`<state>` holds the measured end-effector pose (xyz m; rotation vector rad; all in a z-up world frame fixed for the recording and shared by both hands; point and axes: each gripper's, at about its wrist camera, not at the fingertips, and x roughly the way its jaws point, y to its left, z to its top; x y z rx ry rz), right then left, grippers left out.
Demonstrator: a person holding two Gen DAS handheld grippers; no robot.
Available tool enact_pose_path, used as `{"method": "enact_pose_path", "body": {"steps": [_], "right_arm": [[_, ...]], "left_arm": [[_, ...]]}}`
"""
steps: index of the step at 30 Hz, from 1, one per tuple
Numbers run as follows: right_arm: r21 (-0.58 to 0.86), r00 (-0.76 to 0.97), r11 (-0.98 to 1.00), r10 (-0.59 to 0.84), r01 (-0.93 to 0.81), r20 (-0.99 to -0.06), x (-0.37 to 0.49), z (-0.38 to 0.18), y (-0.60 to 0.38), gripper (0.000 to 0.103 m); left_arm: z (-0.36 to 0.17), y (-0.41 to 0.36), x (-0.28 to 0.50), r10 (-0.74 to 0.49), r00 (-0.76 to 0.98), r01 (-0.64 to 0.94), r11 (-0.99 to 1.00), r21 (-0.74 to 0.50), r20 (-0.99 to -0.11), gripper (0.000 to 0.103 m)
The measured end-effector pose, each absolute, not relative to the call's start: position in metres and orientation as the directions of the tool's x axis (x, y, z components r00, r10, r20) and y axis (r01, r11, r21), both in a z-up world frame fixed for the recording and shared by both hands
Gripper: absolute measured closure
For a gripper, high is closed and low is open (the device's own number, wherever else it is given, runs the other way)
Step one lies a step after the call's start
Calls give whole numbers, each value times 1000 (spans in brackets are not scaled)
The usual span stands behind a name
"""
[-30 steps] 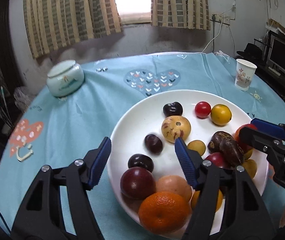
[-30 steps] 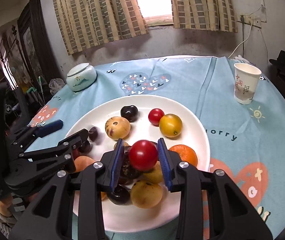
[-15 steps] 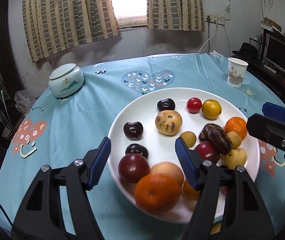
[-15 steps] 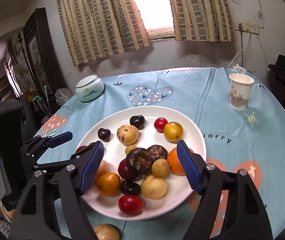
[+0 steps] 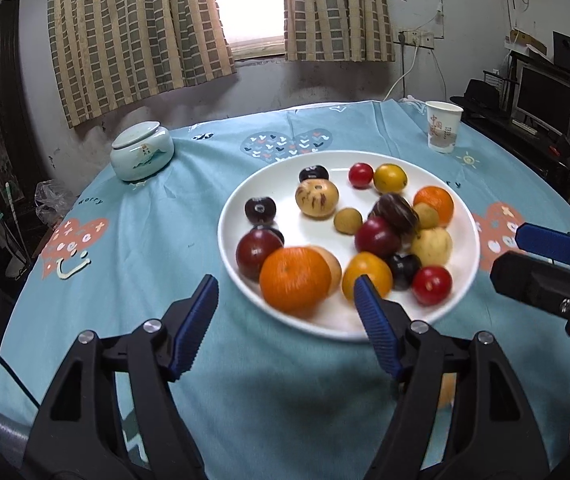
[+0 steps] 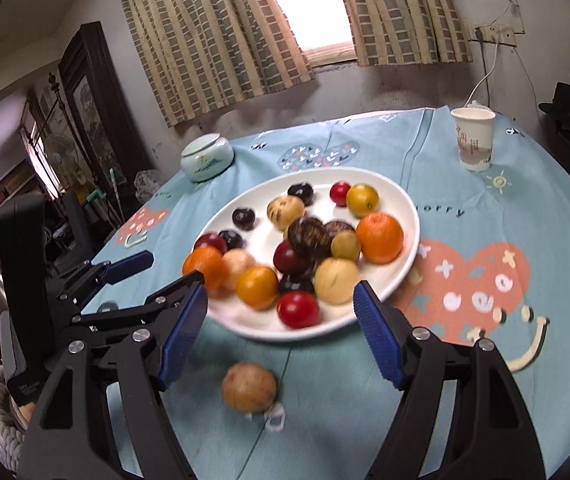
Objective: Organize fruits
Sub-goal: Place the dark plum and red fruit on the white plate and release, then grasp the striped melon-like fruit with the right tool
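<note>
Left gripper (image 5: 285, 316): jaws opening, nothing between the pads, tips over bare cloth (image 5: 133, 264) just short of the plate (image 5: 469, 240) rim at its 6 o'clock.

Right gripper (image 6: 279, 322): jaws wide, nothing gripped. Brown fruit (image 6: 249, 387) lies on the cloth below and between its fingers, off the plate, just past the rim at 6 o'clock.

On the plate, nearest edge: red tomato (image 6: 298, 309) at about 5 o'clock, yellow-orange fruit (image 6: 257, 286) beside it, big orange (image 5: 295, 278) at 7 o'clock with a dark plum (image 5: 258, 252) touching at its left.

Centre: piled cluster of a red plum, dark brown fruit and pale yellow ones; second orange (image 6: 379, 237) at 3 o'clock.

Far side: speckled fruit (image 5: 317, 198), small red tomato (image 5: 360, 175) touching a yellow one (image 5: 390, 178) at 1 o'clock.

Beyond the plate: lidded jar (image 5: 142, 150) at 10 o'clock, paper cup (image 5: 443, 126) at 2 o'clock, both well apart from it.
</note>
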<state>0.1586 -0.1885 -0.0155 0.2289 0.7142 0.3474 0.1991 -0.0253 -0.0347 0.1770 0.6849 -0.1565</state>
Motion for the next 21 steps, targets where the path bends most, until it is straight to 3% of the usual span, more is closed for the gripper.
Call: {"method": "enact_pose_path", "body": {"steps": [8, 13, 21], "right_arm": [[265, 623, 923, 384, -279, -682, 127, -38, -169, 27], [159, 578, 935, 324, -317, -749, 116, -56, -151, 27], [135, 548, 923, 326, -359, -771, 114, -62, -150, 27]], "left_arm": [[-59, -18, 164, -94, 715, 225, 969, 101, -693, 29], [-73, -24, 154, -72, 691, 252, 957, 147, -719, 30], [-65, -24, 151, -139, 700, 300, 947, 112, -701, 30]]}}
